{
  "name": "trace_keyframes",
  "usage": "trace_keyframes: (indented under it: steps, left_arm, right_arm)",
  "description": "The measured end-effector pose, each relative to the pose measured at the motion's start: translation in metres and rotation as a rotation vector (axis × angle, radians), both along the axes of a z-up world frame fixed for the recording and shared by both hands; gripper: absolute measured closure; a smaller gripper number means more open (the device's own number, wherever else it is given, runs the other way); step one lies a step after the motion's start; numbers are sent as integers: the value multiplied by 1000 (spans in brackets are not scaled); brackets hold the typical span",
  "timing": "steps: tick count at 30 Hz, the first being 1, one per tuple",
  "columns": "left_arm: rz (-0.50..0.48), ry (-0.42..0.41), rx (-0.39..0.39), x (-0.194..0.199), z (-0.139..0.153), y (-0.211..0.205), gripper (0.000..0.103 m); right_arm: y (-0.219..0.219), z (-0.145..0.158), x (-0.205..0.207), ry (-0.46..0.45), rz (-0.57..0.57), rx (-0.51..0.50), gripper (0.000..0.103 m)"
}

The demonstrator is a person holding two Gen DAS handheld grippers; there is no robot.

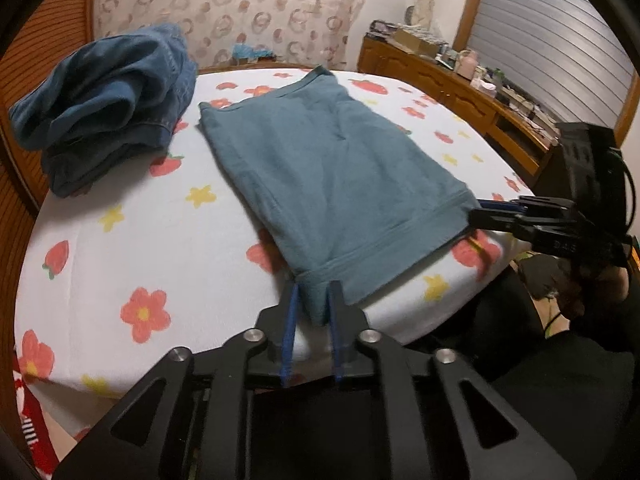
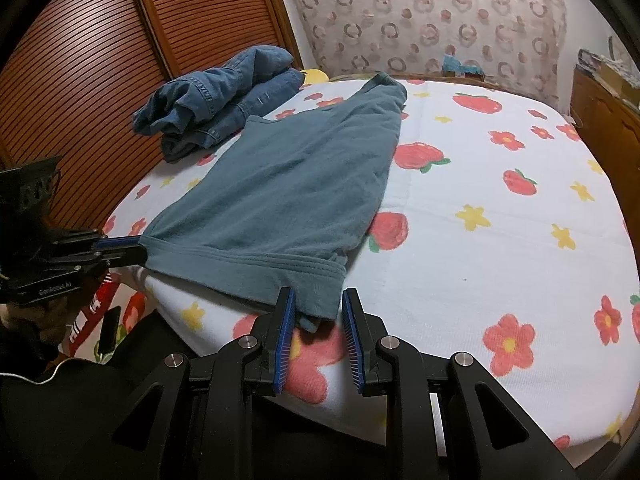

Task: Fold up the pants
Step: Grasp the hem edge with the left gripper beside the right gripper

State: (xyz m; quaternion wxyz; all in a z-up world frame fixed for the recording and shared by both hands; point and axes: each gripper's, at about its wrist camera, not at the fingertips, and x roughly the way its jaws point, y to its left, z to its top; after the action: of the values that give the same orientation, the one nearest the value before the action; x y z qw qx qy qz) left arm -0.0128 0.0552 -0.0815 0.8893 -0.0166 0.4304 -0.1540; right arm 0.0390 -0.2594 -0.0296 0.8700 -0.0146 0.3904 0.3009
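Teal pants point(image 1: 332, 168) lie folded lengthwise on the flowered bed sheet point(image 1: 132, 232), near hem at the bed's front edge. My left gripper point(image 1: 316, 292) pinches the hem's left corner between its blue pads. It also shows in the right wrist view point(image 2: 138, 248), shut on that corner. My right gripper point(image 2: 318, 300) stands open around the hem's right corner of the pants point(image 2: 280, 188), pads apart from the cloth on the right side. It also shows in the left wrist view point(image 1: 476, 216) at the hem's right end.
A crumpled pile of blue jeans point(image 1: 108, 100) lies at the bed's far left, also in the right wrist view point(image 2: 216, 96). A wooden dresser point(image 1: 460, 92) with clutter stands to the right. A slatted wooden wall point(image 2: 100, 60) is behind the bed.
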Motion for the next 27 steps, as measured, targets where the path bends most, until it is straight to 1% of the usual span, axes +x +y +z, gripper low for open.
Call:
trace_keyframes:
  steps: [1,2,3,5,9,13,17,18,19,21,23,25,26,27]
  left_arm:
    - [7,-2,2,1,0,0,68]
    - [14,-7,1,2,1,1,63]
    - [19,-10,-6,3,1,2,53]
    - [22,-13,-34,5,2,4,53]
    - [28,-2,-61,11,-3,3,53]
    - [24,10,-78,13,-9,2,54]
    - [28,6,-80,12,-9,2,54]
    - [27,4,-75,12,-9,2,56]
    - [24,1,-70,12,-9,2,61]
    - [6,1,-69,11,-9,0,68]
    - [-1,-4,-55,10,-9,-2,70]
    - [0,-7,-58,9,-9,-1,76]
    - [-3,-9,-61,9,-8,0,77]
    - [-8,-12,-61,8,-7,0,80]
  right_arm:
    - [0,0,0,1,-1,0,78]
    - [0,1,0,1,-2,-1,78]
    - [0,1,0,-1,-2,-1,78]
    - [0,2,1,0,-3,1,78]
    - [3,0,2,6,1,-3,78]
    - [2,-1,5,12,3,-4,78]
    - [3,-2,9,17,2,3,78]
    - [3,-2,9,17,2,3,78]
    - [4,-2,10,16,3,1,78]
    - [6,-2,9,10,4,-6,78]
    - [6,-2,8,7,6,-8,78]
    - [6,-2,7,4,9,-8,78]
    - [5,-2,7,2,12,-3,83]
    - [5,-1,6,-3,17,3,84]
